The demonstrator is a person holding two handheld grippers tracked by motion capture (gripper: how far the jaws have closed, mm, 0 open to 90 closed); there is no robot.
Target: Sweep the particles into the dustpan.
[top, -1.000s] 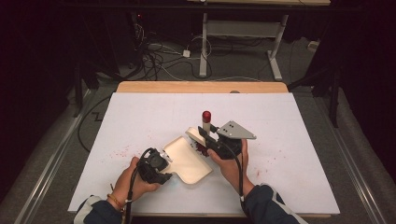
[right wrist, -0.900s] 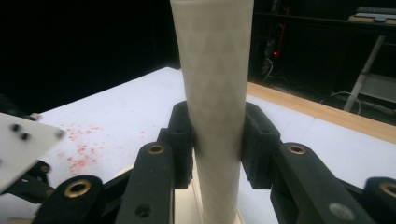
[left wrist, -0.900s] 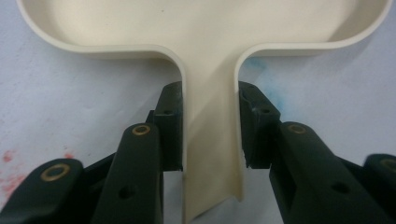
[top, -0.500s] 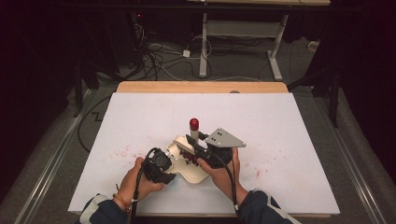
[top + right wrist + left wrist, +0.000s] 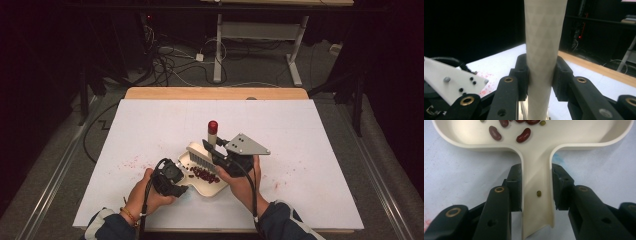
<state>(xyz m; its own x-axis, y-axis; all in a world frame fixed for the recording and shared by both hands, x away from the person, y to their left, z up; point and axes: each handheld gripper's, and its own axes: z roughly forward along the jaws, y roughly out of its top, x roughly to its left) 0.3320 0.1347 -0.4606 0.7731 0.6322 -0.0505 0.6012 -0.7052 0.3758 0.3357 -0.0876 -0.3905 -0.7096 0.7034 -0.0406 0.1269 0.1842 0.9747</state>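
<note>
Dustpan (image 5: 207, 181), cream, flat on white table (image 5: 310, 150), near front edge, centre-left. Handle (image 5: 537, 195) pointing back toward person; pan mouth facing away, toward table's far side. Red beans (image 5: 204, 174) plus a few small green ones inside pan; one green bean (image 5: 538, 193) down in handle channel.

L gripper (image 5: 536, 195) clamped on dustpan handle, pads pressing both sides.

Brush (image 5: 200, 152) w/ pale bristles standing at pan's far-left rim, touching or just off it, cannot tell which. Brush handle (image 5: 545, 50) rising steeply, long axis near upright, red cap (image 5: 213, 126) at top. R gripper (image 5: 540, 75) closed around brush handle mid-length.

Key relation: brush head on far side of pan mouth, pan on near side; R hand nearer brush, L hand nearer pan. Judged: sweep stroke needs to run toward person, into mouth.

Red specks (image 5: 131, 163) on table to pan's left; more specks (image 5: 280, 184) to right.
</note>
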